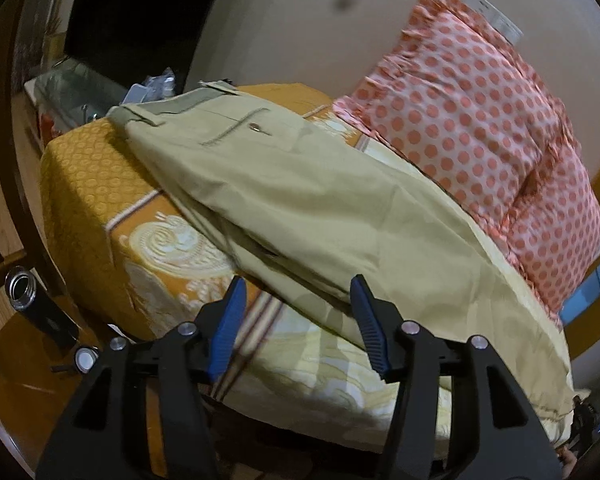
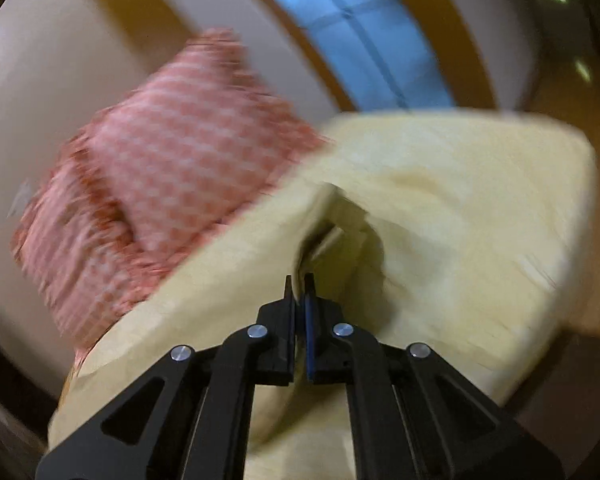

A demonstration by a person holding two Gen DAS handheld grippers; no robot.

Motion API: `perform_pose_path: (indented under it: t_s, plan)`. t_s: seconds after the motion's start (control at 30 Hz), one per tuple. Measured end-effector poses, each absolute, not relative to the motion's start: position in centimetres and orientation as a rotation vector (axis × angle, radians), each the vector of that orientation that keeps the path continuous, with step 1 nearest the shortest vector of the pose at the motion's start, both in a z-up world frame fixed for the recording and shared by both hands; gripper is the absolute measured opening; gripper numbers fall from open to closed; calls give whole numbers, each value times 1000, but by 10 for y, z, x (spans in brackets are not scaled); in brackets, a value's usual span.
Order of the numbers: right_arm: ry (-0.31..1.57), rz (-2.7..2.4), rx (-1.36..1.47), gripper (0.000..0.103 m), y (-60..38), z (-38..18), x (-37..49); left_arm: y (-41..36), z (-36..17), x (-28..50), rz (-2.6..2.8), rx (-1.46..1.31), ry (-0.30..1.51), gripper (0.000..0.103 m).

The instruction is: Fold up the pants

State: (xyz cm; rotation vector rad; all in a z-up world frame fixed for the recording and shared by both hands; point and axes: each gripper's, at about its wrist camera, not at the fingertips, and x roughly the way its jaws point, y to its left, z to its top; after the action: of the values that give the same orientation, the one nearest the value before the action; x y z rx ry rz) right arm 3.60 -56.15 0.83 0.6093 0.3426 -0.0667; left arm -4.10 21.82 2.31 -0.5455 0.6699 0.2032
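Pinching a ridge of khaki cloth, the right claw [image 2: 299, 285] had its jaws nearly together with the fabric caught between them, and the cloth rose toward it in a small tent. That view was blurred, so it was hard to tell whether the cloth it held was a hem or a mid-leg fold. The pants [image 1: 284, 196] lay lengthwise on the bed [image 1: 96, 184], waistband at the end farthest from the left claw [image 1: 298, 320], with a buttoned back pocket [image 1: 236, 128] facing up and the legs running down toward that claw. Just beside the pants on their far side sat a polka-dot pillow [image 1: 480, 120], touching or overlapping the cloth's edge. The left claw hovered with its jaws wide, holding nothing, just above the leg's near edge.

Judging by this, the step in hand was to take the leg end and carry it toward the waistband. Doing it well would call for the left claw to bite the matching edge at the same level as the right, catching both layers. The pair should then lift together, keep the cloth taut between them, and clear the pillow so the fold lands square.
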Motion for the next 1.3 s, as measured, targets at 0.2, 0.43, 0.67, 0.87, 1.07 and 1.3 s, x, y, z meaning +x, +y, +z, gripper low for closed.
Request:
perform_pose_path:
  t_s: [0.2,0.43,0.67,0.87,1.07,1.3]
  plan:
    - [298,389,408,4,-413,89,75,234,26,-42,220,-575,637,66]
    - [637,871,25,6,-189,50,76,244,22,-37,215,-592,643,74]
    - [613,887,24,68,-187,34,48,259,21,-35,201,-629,626,76]
    - [784,735,49,67,-202,5,82,272,21,-24,218,-672,629,76]
    - [759,773,119,67,-204,8,71,295,23,-5,315,-745,656,76]
    - [696,800,201,67,-236,14,61,321,25,35,447,-701,739,19]
